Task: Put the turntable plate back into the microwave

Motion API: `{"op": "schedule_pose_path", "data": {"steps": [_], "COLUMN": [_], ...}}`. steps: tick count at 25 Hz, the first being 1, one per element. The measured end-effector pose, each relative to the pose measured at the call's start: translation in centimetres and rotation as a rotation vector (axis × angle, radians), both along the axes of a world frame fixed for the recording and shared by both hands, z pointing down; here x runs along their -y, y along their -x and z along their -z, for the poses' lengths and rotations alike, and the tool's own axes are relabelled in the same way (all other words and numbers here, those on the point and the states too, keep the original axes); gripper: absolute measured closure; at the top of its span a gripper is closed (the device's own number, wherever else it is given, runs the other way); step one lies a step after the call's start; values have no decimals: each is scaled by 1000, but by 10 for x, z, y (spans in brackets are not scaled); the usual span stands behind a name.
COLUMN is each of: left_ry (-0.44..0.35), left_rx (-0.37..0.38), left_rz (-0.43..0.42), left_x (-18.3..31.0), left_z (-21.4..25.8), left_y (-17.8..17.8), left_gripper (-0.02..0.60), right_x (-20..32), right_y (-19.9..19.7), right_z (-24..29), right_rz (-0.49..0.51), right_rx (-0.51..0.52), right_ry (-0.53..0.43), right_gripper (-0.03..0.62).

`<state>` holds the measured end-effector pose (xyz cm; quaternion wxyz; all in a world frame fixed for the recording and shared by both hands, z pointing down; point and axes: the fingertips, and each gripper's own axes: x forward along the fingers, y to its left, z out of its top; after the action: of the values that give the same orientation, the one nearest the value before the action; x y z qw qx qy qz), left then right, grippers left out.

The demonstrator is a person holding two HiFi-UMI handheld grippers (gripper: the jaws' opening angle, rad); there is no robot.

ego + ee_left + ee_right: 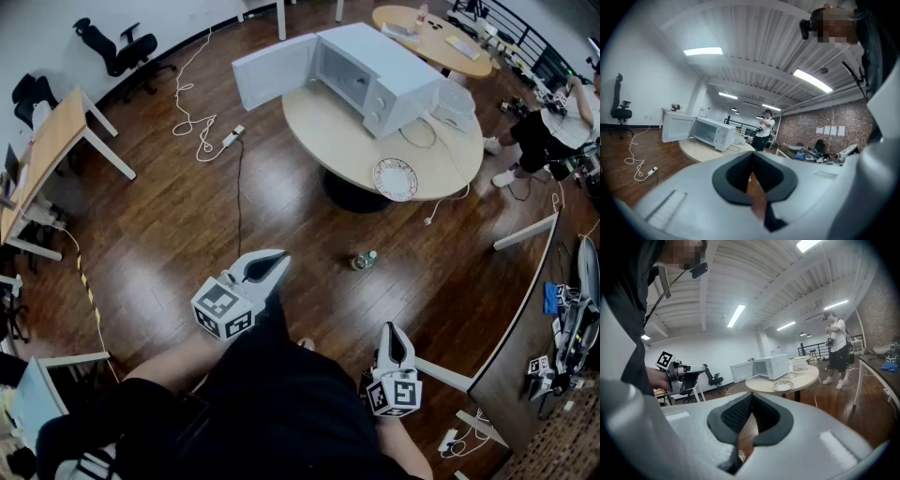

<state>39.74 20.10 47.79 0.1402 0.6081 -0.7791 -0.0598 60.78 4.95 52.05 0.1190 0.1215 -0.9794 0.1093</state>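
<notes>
Holding both tools close to the body, the person stands well short of the work. The left gripper (pixel 272 262) has its jaws together on nothing, and the right gripper (pixel 394 336) is likewise closed and empty. Nothing of the task is done so far: the turntable plate (pixel 395 178) lies at about one o'clock from the grippers, on the near edge of the round table (pixel 328 131), untouched. The microwave (pixel 375 70) sits at eleven o'clock from the plate, its door (pixel 275 71) swung wide, so the cavity looks ready. Left to do, by this reading: walk up, grasp the plate, lift it, slide it inside. On the floor between, a small bottle (pixel 364 260) lies in the path at twelve o'clock, and a cable (pixel 202 127) trails at ten. Another person (pixel 553 122) stands at two o'clock, well clear.
</notes>
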Motion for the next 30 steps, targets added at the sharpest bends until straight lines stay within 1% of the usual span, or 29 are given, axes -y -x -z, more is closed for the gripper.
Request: {"op": "schedule_pose_path", "data": {"steps": [4,7,9,12,15,17,20,23,27,30], "left_ry": [27,35,31,33,35,22,29,35,29,12], "left_rx": [-7,5,-4,-24,-38,-39,18,60,64,69], "left_rz": [-3,-22,-20,-32,-55,-74,-117,-135,-140,-159], "left_x": [7,8,6,10,16,21,26,25,22,26], "left_z": [-3,-2,0,-1,-6,-4,-2,-5,-5,2], "left_y": [36,74,106,143,171,190,214,239,274,288], "left_gripper": [575,575,575,575,575,575,575,575,575,575], "right_x": [5,5,0,-17,-27,-25,-21,-24,-31,-28], "right_y": [29,77,119,179,220,241,273,304,338,349], "right_z": [-13,-15,-7,11,14,9,5,7,15,17], "right_rz": [-38,-43,-11,76,118,112,97,110,126,111], "right_rx": [-31,-26,-13,6,-1,-27,-46,-50,-49,-54], "right_ry": [24,31,-4,-80,-80,-55,-24,-42,-61,-56], "right_gripper": [592,592,592,592,592,592,592,592,592,592]}}
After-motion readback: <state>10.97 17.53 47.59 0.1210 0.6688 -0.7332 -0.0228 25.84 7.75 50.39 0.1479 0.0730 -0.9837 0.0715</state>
